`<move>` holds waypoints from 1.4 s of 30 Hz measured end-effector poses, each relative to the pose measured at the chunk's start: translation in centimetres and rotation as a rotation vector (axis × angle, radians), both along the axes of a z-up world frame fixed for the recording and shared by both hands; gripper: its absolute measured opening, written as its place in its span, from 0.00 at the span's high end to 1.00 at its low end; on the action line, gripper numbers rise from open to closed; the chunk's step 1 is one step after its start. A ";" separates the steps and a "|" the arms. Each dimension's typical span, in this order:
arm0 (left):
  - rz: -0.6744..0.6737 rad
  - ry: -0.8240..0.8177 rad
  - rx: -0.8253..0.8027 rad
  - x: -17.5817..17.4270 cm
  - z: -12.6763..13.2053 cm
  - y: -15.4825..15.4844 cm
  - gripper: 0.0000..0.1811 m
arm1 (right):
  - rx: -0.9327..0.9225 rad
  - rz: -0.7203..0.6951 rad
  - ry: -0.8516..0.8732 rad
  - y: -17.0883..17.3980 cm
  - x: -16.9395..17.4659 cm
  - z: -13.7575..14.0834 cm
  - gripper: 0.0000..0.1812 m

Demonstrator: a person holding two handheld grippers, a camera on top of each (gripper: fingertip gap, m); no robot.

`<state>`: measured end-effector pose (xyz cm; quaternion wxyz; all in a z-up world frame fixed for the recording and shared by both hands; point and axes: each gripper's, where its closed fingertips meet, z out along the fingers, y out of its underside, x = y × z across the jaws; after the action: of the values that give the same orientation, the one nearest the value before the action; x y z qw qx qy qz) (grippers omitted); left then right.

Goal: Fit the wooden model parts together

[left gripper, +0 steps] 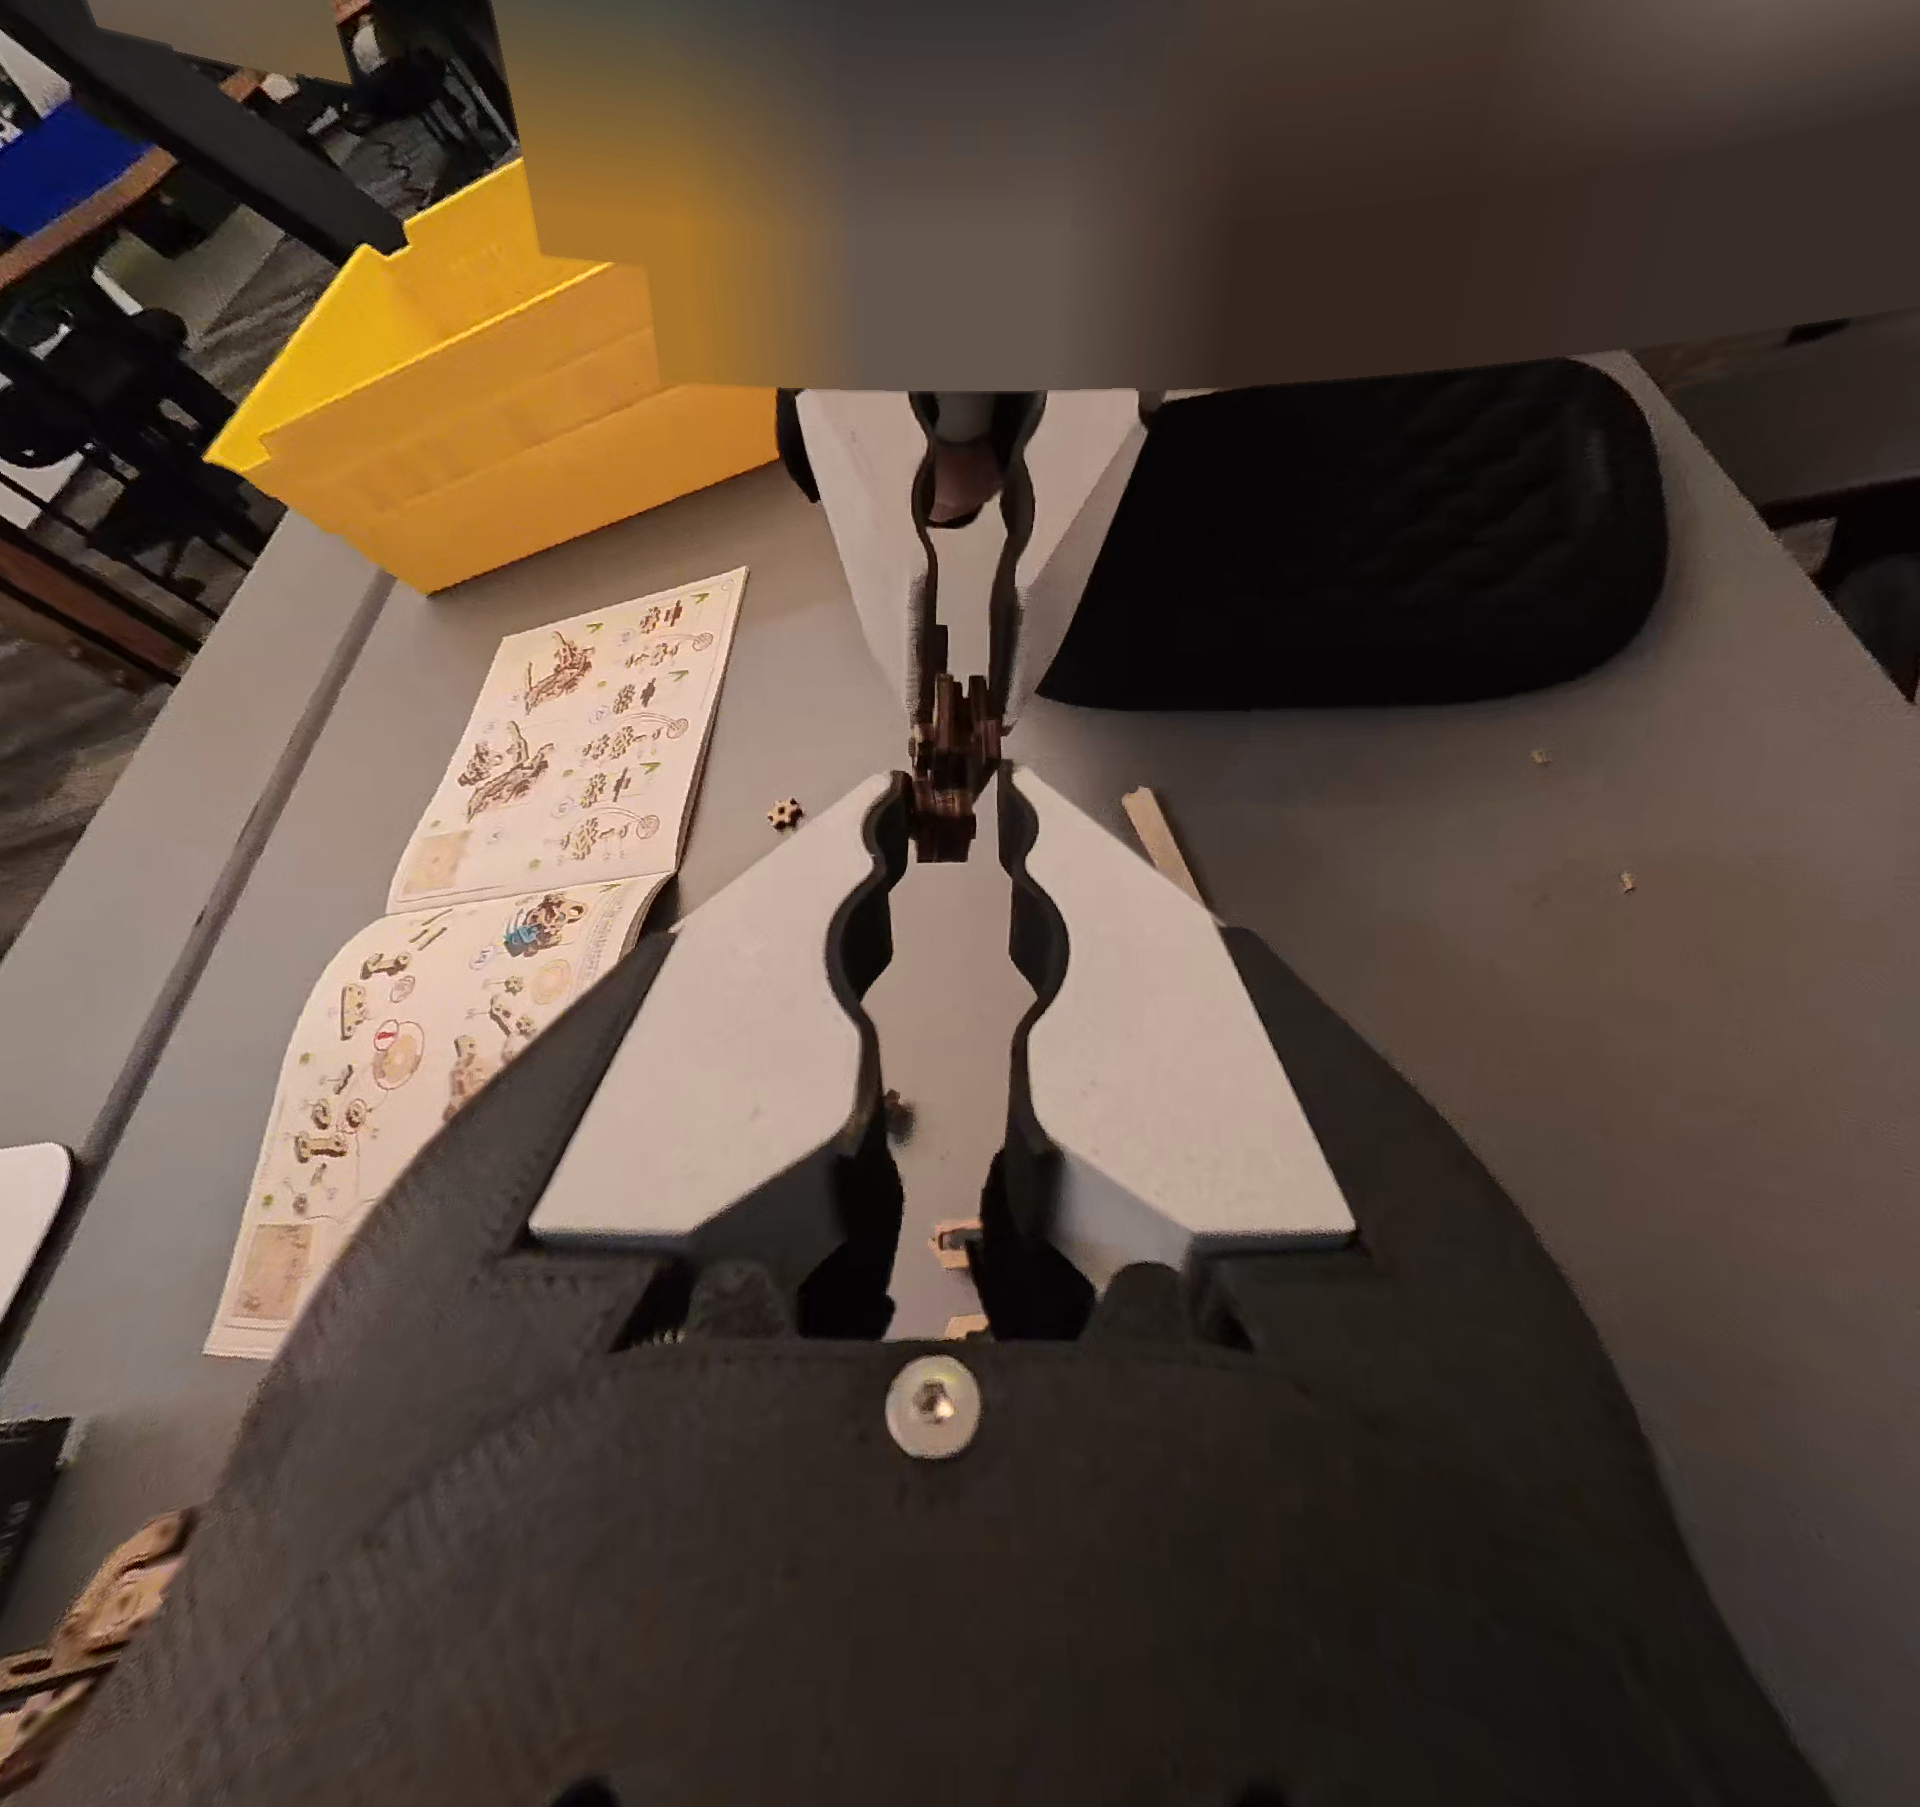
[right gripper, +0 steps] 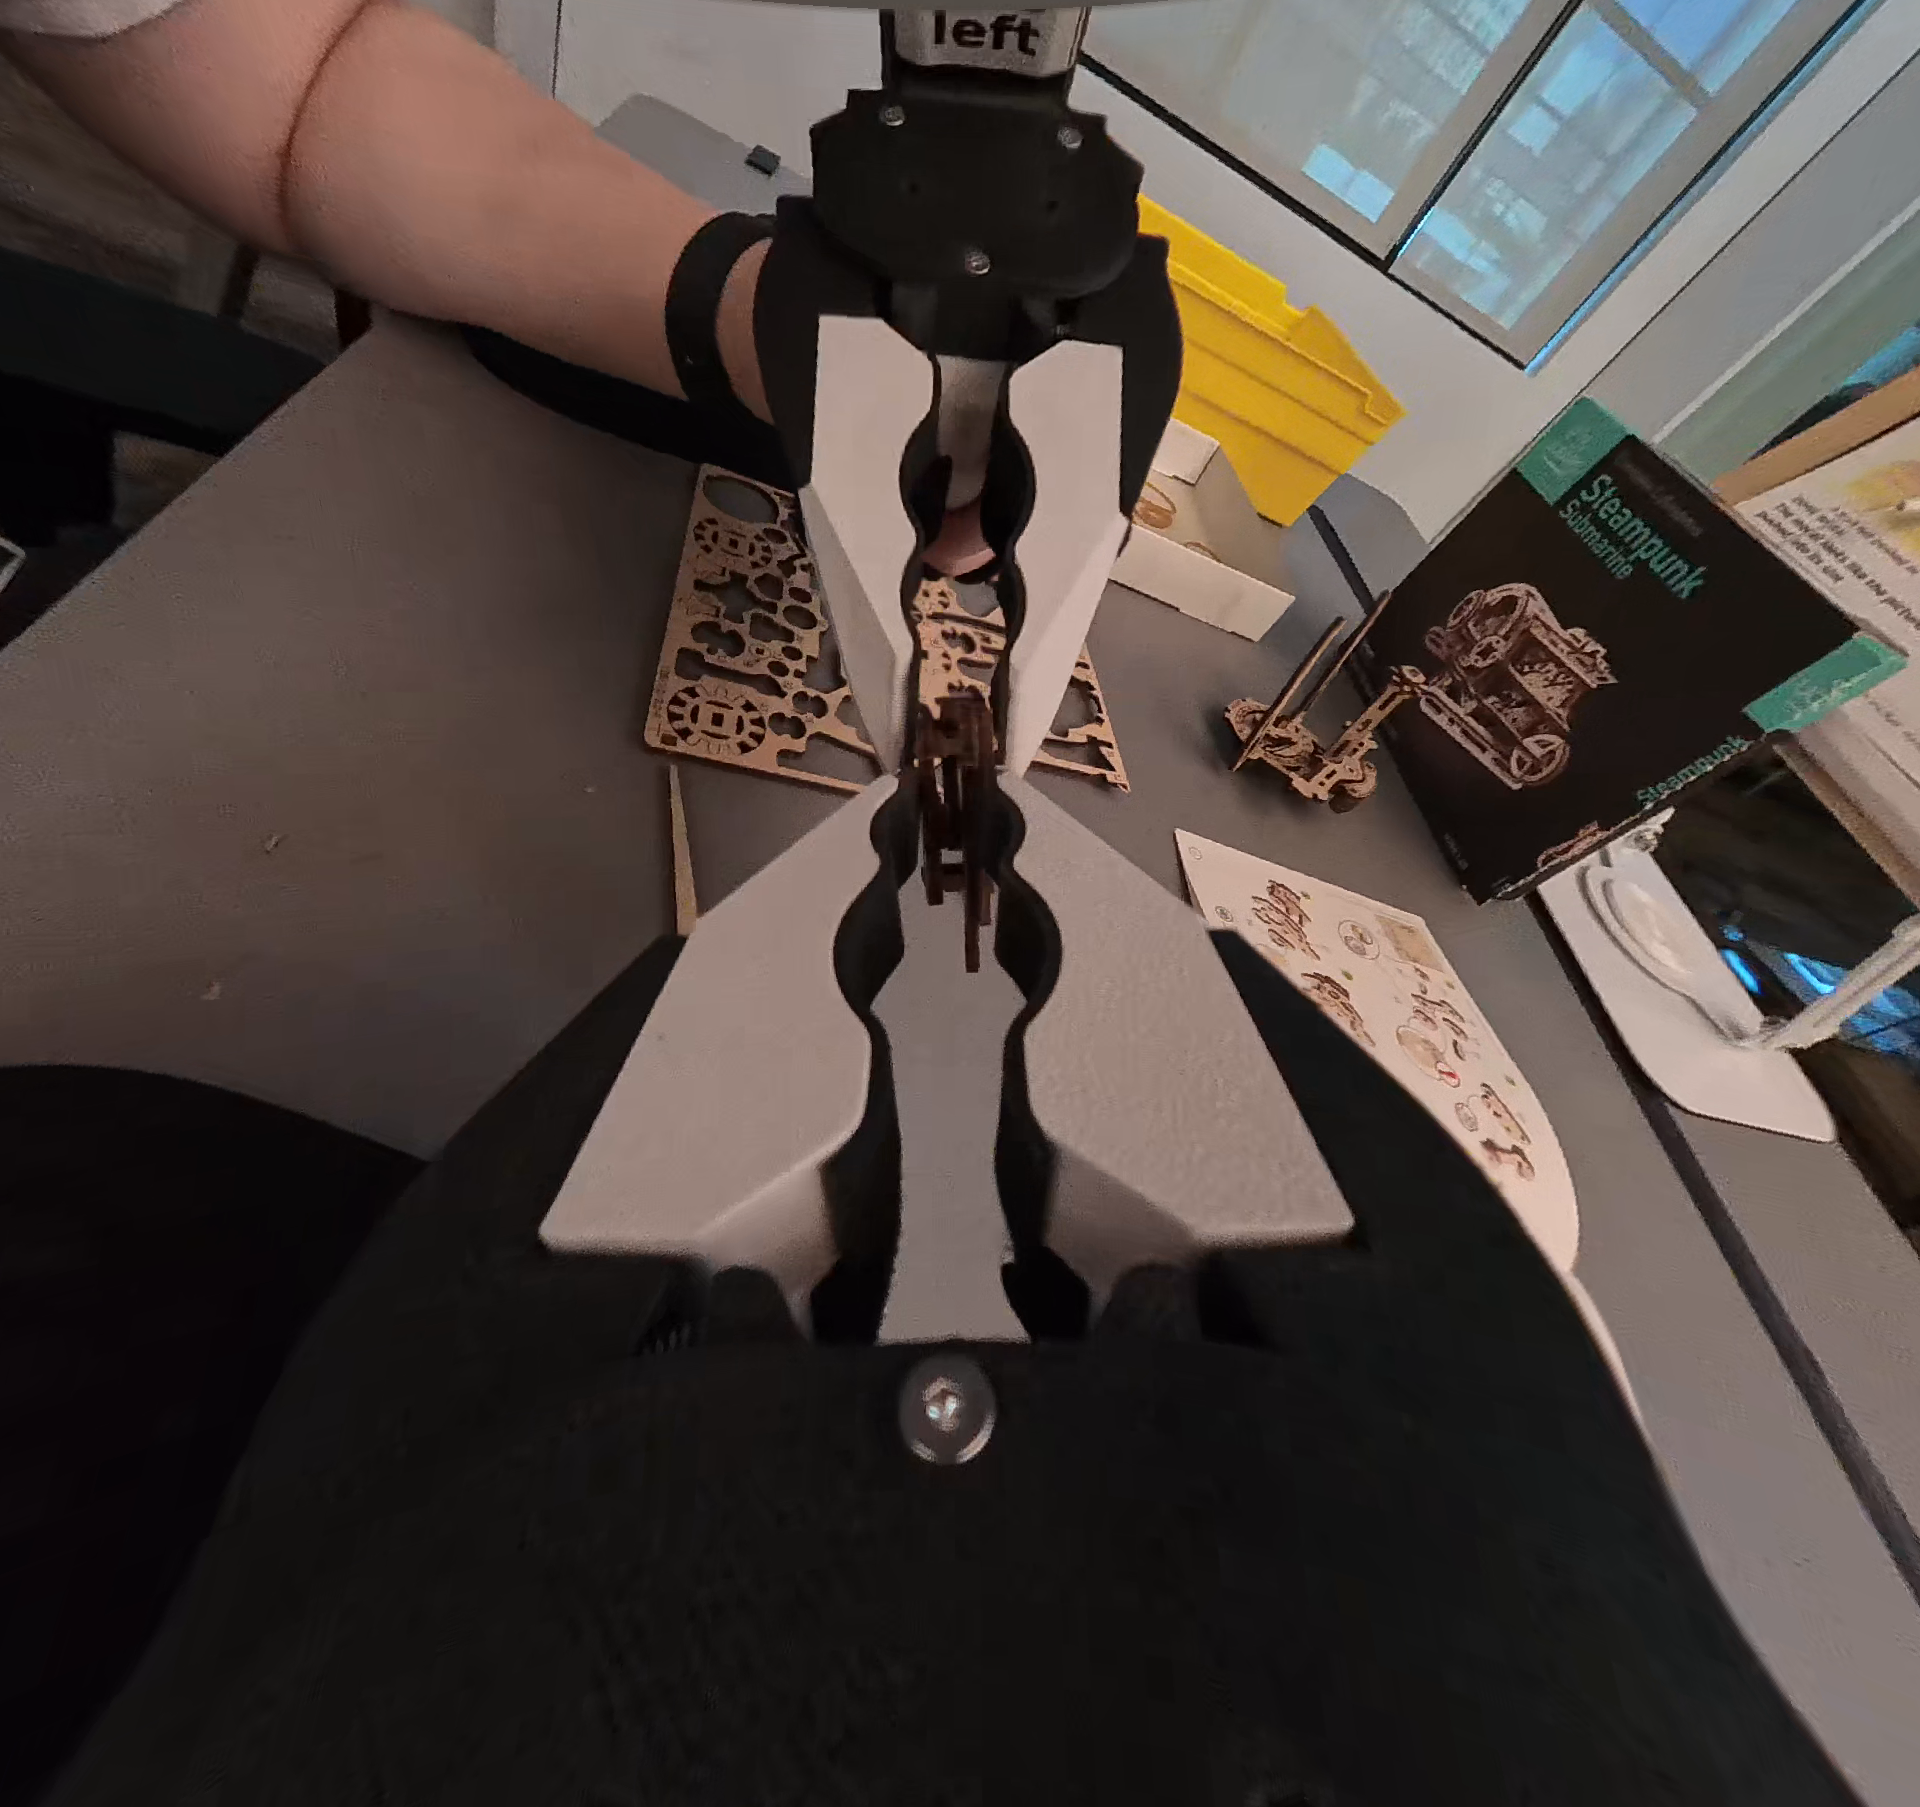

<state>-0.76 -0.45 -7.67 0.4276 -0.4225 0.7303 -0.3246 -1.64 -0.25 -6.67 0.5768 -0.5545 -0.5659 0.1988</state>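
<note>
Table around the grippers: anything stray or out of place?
Yes, minor litter: a small wooden gear lies loose beside the instruction booklet, and wood crumbs dot the grey table. Nothing looks broken.

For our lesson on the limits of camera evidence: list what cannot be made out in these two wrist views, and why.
- Left wrist view: the joint between the wooden model parts, too small and dark, flanked by fingertips.
- Left wrist view: the far room, covered by a blur patch.
- Right wrist view: the punched wooden sheet, partly behind the left hand-held gripper.
- Right wrist view: the instruction sheet, partly behind the right hand-held gripper.
</note>
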 end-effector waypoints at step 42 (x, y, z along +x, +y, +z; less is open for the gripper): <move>-0.097 -0.302 0.035 -0.9 4.5 -0.7 0.89 | 0.127 -0.099 0.033 0.4 0.8 2.6 0.92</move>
<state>-1.62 -1.20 -3.15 0.5238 -0.3257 0.6827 -0.3918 -0.79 0.17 -4.10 0.6290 -0.5407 -0.5399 0.1428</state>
